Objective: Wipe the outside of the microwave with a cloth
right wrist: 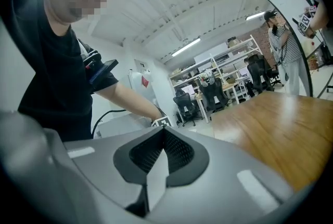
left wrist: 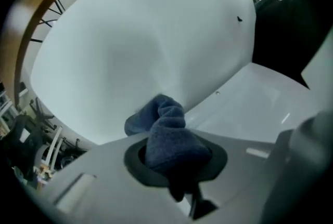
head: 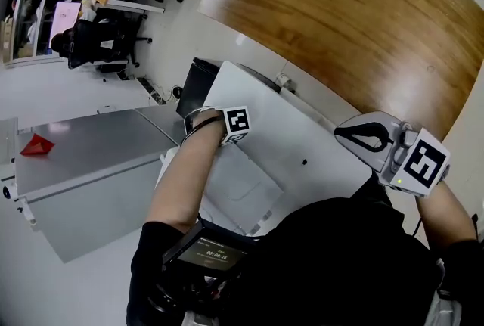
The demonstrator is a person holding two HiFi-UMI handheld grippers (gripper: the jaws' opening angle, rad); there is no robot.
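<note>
My left gripper (left wrist: 174, 163) is clamped tight on the blue cloth (left wrist: 162, 116). A bunched wad of the cloth sticks out past the jaws and presses against the white microwave (left wrist: 145, 36). In the head view that gripper sits at the far left edge of the microwave's top panel. In its own view the cloth meets the line where that panel turns into the next face. My right gripper (right wrist: 161, 150) has its jaws closed together on nothing and is held beyond the microwave's right edge, aimed out into the room. I judge the wipe to be under way on the top, with the cloth at one edge of it. The white shell shows no streaks or marks, so I can't say which faces are done. The side and front faces probably remain.
</note>
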